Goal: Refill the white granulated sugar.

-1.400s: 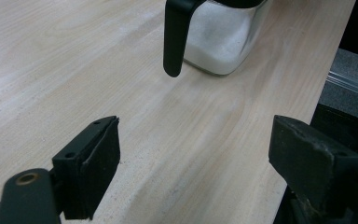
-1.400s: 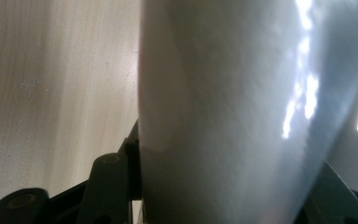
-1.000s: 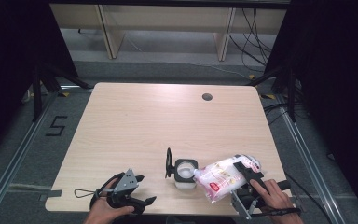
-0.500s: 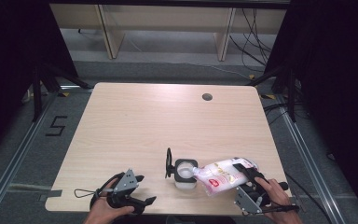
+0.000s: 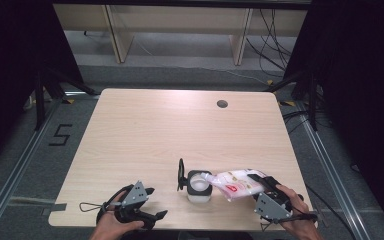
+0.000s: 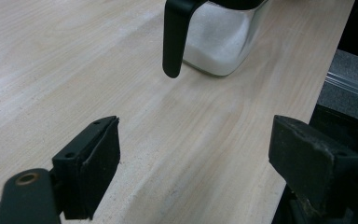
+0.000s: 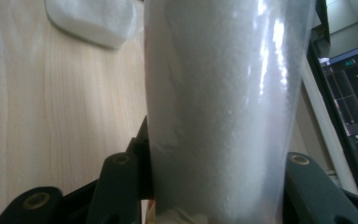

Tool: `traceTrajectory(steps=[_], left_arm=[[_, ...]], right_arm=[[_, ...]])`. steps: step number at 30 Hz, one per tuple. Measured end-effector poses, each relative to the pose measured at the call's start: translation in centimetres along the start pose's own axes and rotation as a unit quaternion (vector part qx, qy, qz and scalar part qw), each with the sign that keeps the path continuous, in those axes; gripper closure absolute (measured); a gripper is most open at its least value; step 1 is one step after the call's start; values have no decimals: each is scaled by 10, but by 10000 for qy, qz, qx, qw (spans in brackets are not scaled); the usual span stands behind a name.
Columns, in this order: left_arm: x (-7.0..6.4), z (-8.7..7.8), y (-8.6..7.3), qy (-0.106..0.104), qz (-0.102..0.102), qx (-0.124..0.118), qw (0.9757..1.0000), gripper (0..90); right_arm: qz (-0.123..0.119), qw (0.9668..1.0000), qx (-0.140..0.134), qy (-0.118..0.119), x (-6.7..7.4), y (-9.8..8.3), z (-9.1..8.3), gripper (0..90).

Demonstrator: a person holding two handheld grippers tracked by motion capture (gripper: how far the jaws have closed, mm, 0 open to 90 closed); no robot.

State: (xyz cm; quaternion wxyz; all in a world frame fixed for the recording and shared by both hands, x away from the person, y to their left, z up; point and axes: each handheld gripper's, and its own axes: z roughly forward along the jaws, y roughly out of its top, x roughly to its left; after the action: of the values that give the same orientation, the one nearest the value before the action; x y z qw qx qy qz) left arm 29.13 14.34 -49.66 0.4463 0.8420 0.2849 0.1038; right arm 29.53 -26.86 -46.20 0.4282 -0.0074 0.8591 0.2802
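Your right tongs [image 5: 263, 188], clamped on the bag [image 5: 235, 183], have tipped it lower, its mouth now over the jar [image 5: 198, 186]; pouring looks underway. Left tongs [image 5: 147, 204] rest apart on the desk [image 5: 145, 130].

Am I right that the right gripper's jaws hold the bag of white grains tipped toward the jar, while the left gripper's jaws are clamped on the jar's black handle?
Not quite. The left gripper holds nothing: in the left gripper view its jaws stand open, short of the black handle. The rest holds: the right gripper grips the bag, tipped toward the jar.
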Motion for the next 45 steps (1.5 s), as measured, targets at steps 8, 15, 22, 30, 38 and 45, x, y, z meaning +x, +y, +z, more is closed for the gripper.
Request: traceTrajectory(steps=[8, 15, 22, 30, 38, 45], left_arm=[[1, -1, 1, -27, 62, -27, 10000, 162], [0, 0, 0, -12, -38, -28, 10000, 162], [2, 0, 0, -7, -13, -35, 10000, 162], [1, -1, 1, -13, 39, -47, 10000, 162], [1, -1, 0, 15, -32, -65, 10000, 162], [1, -2, 0, 14, -39, -58, 10000, 162]], right_arm=[[573, 9975, -387, 169, -8, -11, 6, 584], [1183, 9900, -680, 367, -17, -18, 22, 589], [1645, 9814, -870, 472, -27, -25, 39, 594], [2343, 9630, -1209, 557, -32, -36, 58, 599], [2814, 9501, -1264, 455, -34, -45, 58, 600], [3132, 9427, -1075, 411, -32, -51, 53, 598]])
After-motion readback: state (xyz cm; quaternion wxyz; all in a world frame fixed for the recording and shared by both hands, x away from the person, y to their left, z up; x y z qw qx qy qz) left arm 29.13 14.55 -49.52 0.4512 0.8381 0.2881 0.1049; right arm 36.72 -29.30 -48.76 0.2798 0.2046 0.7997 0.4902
